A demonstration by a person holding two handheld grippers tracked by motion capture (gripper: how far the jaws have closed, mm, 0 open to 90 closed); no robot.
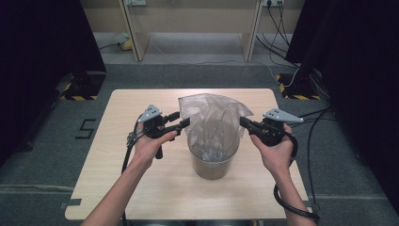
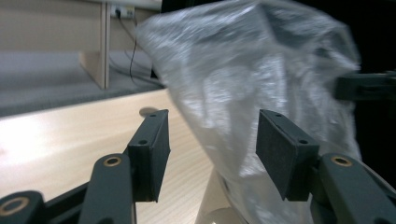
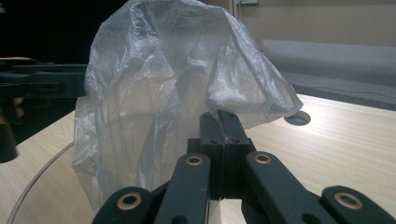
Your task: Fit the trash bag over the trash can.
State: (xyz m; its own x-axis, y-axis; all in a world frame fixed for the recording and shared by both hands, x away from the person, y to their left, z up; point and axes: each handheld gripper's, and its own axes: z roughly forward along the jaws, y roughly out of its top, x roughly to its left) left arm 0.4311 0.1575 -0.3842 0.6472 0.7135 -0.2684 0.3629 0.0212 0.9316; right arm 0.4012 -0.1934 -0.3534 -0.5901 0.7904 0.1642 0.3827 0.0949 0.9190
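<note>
Bag (image 1: 214, 120), one clear plastic liner, stands billowed up out of one bin (image 1: 211, 165) on the table (image 1: 141, 188). The right gripper (image 1: 244, 123) is clamped on the bag's edge just ahead of it, film pinched between its pads. The left gripper (image 1: 184, 123) is released, jaws apart; the bag's opposite edge lies just ahead and to its right, untouched. So the left gripper must reach next.

A clear, crinkled plastic bag (image 1: 214, 120) stands puffed up out of a small grey bin (image 1: 211, 165). The bin sits upright near the middle of the bench (image 1: 117, 155). The bag's lower part lines the bin.
</note>
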